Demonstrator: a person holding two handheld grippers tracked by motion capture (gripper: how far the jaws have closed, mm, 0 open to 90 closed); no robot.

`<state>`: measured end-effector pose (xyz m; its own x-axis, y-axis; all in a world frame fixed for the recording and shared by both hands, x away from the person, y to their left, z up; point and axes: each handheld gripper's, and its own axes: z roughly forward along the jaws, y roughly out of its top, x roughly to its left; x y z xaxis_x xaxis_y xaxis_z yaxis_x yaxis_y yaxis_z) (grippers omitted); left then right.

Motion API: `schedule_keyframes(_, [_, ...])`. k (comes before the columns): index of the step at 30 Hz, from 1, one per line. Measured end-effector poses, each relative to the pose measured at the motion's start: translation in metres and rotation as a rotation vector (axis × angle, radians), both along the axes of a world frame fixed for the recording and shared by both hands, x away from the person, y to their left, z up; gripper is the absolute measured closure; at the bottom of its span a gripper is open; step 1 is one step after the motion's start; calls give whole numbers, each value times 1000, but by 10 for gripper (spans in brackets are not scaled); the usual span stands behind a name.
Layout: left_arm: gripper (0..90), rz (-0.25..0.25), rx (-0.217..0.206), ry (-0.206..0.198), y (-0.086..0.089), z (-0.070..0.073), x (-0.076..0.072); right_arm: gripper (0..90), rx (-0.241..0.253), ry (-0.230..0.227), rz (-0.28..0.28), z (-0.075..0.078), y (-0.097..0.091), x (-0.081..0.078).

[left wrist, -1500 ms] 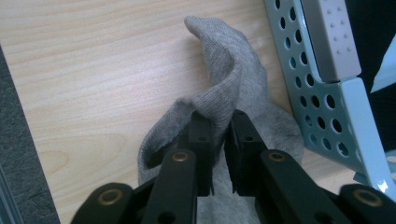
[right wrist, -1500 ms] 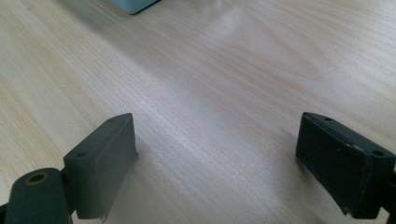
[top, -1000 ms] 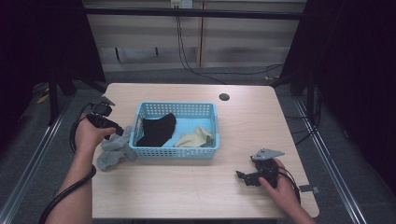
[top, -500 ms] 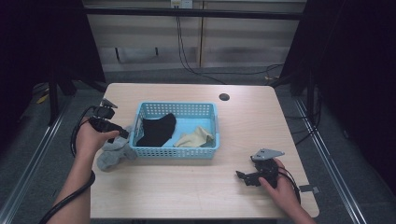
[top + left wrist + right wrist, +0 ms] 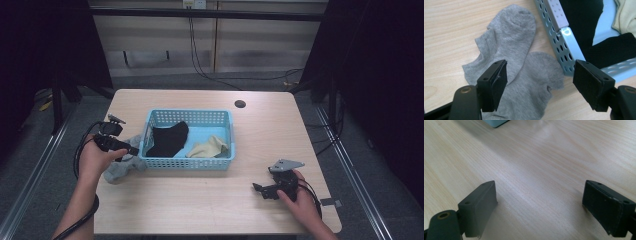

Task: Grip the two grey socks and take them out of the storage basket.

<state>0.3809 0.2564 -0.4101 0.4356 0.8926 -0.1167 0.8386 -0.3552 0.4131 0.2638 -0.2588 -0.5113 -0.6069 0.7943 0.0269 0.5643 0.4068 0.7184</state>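
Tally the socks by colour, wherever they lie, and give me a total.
Grey socks: 2, on the table beside the basket
Black socks: 1 dark heap in the basket; cannot tell if it is more than one
Cream socks: 1 heap in the basket
Total: 4 at least

Left gripper (image 5: 131, 149) hangs near the counter's left edge, jaws wide and just been opening, nothing pinched. Right gripper (image 5: 258, 188) sits low by the near right corner, jaws spread too.
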Motion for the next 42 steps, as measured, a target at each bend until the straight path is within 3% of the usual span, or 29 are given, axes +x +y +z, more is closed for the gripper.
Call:
schedule_keyframes(17, [268,-48,-18,-25,-2,-20,-39,116,-1,-1,0,0,0,0])
schedule_keyframes(23, [260,-77,-27,-68,-7,-33,-50,115,-1,-1,0,0,0,0])
schedule_keyframes(27, [257,-102,-17,-86,-10,-46,-60,115,-1,-1,0,0,0,0])
schedule_keyframes(29, [253,-121,8,-83,-12,-51,-63,116,-1,-1,0,0,0,0])
schedule_keyframes(35, [227,-141,16,-168,-19,-68,-72,115,-1,-1,0,0,0,0])
schedule_keyframes(38, [233,-119,-8,-180,-18,-76,-75,116,-1,-1,0,0,0,0])
schedule_keyframes(42, [209,-131,9,-213,-20,-80,-78,116,-1,-1,0,0,0,0])
